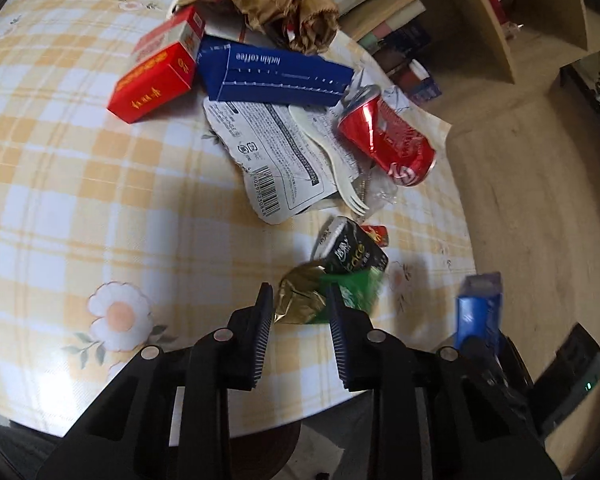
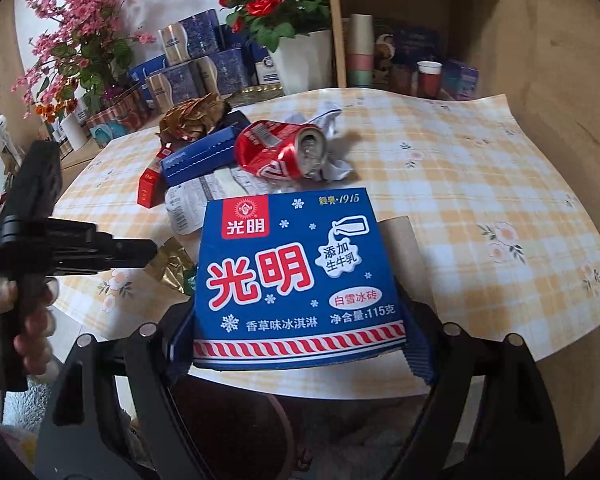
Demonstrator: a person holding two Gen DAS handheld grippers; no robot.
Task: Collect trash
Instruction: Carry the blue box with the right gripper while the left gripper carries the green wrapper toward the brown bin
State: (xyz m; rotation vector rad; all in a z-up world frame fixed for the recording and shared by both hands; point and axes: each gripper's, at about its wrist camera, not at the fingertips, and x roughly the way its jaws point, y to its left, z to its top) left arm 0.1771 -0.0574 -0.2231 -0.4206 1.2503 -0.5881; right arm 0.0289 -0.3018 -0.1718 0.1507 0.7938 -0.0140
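My left gripper (image 1: 300, 300) is open, its fingers either side of a crumpled gold and green wrapper (image 1: 300, 300) near the table's front edge; whether they touch it I cannot tell. A black packet (image 1: 354, 254) lies just beyond. My right gripper (image 2: 296, 320) is shut on a blue ice-cream box (image 2: 296, 276), held above the table edge; the box also shows in the left wrist view (image 1: 480, 312). Further back lie a crushed red can (image 1: 388, 140), a white plastic fork (image 1: 332, 160), a white barcode wrapper (image 1: 268, 160), a blue coffee box (image 1: 272, 76), a red carton (image 1: 156, 84) and a crumpled brown paper bag (image 1: 276, 0).
The round table has a yellow checked cloth (image 1: 80, 180). A wooden shelf unit (image 2: 412, 20) with cups and boxes stands behind it. Flower pots (image 2: 300, 56) and stacked blue boxes (image 2: 204, 64) line the back. The left gripper and the hand holding it (image 2: 32, 248) are at the right view's left.
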